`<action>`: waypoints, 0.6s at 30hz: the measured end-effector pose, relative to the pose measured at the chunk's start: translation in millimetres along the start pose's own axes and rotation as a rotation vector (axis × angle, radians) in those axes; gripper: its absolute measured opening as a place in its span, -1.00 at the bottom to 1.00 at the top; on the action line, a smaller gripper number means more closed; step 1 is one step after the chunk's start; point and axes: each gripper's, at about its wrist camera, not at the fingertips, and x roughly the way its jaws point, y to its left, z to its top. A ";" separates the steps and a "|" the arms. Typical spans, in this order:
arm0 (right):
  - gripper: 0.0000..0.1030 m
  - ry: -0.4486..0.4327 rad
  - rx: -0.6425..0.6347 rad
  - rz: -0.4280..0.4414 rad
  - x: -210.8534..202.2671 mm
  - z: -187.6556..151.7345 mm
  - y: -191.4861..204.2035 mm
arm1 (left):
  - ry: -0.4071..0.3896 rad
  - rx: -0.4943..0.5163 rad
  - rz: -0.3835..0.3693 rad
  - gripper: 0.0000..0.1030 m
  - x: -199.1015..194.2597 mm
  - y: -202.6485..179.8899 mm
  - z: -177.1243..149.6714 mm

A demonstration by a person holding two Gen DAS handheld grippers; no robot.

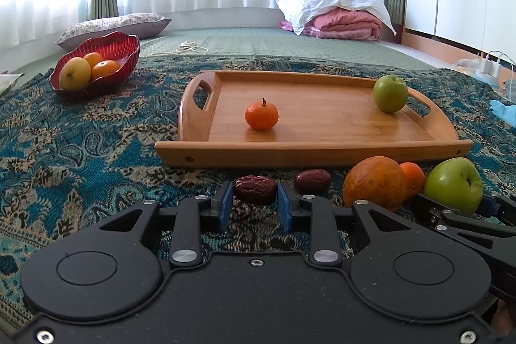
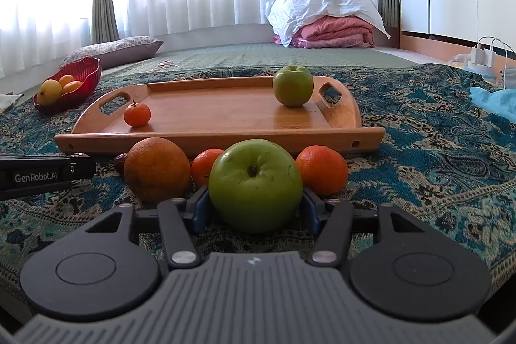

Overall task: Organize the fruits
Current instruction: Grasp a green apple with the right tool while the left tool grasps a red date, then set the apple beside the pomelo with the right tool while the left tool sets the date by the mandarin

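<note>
My left gripper (image 1: 254, 194) is shut on a dark red date (image 1: 254, 190) low over the patterned cloth. A second date (image 1: 312, 180) lies just to its right. My right gripper (image 2: 254, 202) is shut on a green apple (image 2: 255, 184), also seen in the left wrist view (image 1: 454, 186). A large orange (image 2: 157, 169) and two tangerines (image 2: 321, 170) lie beside it in front of the wooden tray (image 2: 206, 137). On the tray sit a small tangerine (image 2: 137, 115) and another green apple (image 2: 292, 86).
A red bowl (image 1: 96, 76) with a yellow fruit and two oranges stands at the far left. Pillows and folded pink bedding (image 1: 345, 21) lie at the back. A charger with cables (image 2: 483, 55) and a blue cloth (image 2: 493, 100) lie at the right.
</note>
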 end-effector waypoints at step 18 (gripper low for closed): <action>0.14 -0.101 0.025 0.058 -13.5 26.7 -11.9 | -0.058 -0.001 0.007 -0.45 -7.8 1.4 27.2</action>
